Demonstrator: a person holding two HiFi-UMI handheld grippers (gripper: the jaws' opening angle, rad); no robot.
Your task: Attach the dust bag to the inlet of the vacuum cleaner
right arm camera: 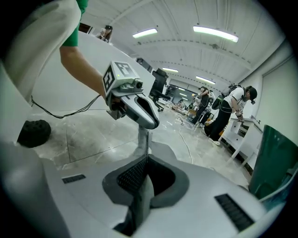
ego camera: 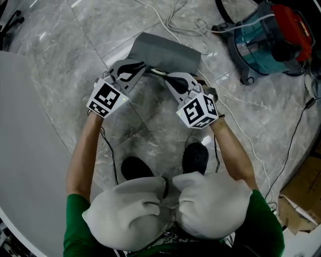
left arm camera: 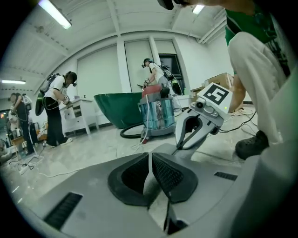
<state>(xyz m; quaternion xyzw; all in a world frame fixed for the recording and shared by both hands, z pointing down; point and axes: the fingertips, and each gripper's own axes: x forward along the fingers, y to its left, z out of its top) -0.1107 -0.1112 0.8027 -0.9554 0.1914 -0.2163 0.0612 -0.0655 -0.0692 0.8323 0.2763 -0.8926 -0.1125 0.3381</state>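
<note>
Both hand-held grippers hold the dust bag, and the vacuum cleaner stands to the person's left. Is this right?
No. The vacuum cleaner stands to the person's right (head view). The left hand-held gripper and right hand-held gripper do hold the dust bag.

Grey marble floor (ego camera: 60,45) carries vacuum cleaner (ego camera: 268,37), white cable (ego camera: 230,29), cardboard (ego camera: 303,196).

I'm looking down on a glossy grey marble-tile floor (ego camera: 150,135), white cables (ego camera: 199,23) looping at twelve o'clock and a cardboard box (ego camera: 307,193) out at four o'clock. Over in the left gripper view, a dark green tub (left arm camera: 116,109) sits just left of centre before white walls (left arm camera: 100,69). There's a white cabinet (left arm camera: 79,116) at nine o'clock and a strip light (left arm camera: 55,13) glowing at eleven.
</note>
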